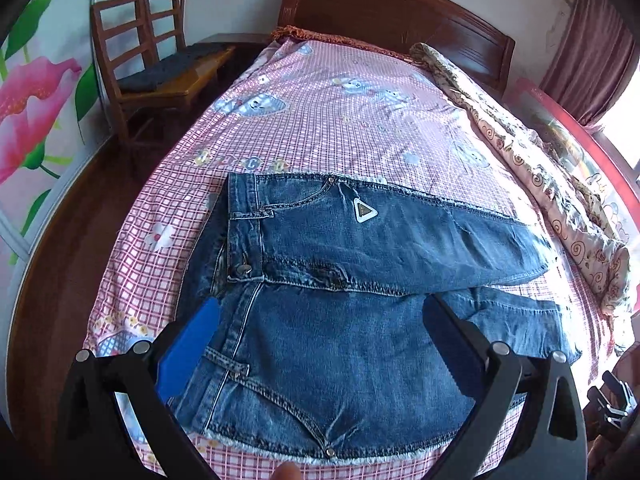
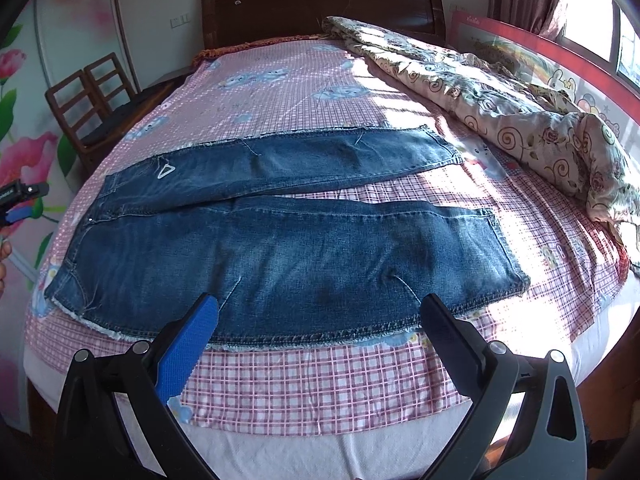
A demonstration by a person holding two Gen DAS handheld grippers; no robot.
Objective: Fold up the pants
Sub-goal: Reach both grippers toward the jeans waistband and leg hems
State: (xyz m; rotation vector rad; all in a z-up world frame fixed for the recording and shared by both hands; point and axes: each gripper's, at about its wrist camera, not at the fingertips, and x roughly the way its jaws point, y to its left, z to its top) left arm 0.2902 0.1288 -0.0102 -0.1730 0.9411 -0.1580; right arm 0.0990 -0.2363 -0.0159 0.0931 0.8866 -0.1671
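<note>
The jeans (image 2: 280, 248) are lying flat across the foot of the bed (image 2: 320, 380), front side up, waistband toward nine o'clock and the two legs running toward three o'clock, slightly splayed with a strip of checked sheet showing between them.

The left gripper (image 1: 320, 324) is hovering over the hip and pocket area with its jaws spread wide, holding nothing. The right gripper (image 2: 318, 320) is hanging above the near leg's outer seam, its jaws equally wide and gripping nothing.

The step in hand looks like the first fold, laying one leg over the other. To do it well, each gripper should be pinching only the near edge: the left at the waistband corner, the right at the near hem around three o'clock. Both should be lifting together and carrying the near leg toward twelve o'clock, so the seams line up without dragging the sheet.

No containers are showing; a rumpled quilt (image 2: 520, 120) is lying along the bed's two o'clock side.
</note>
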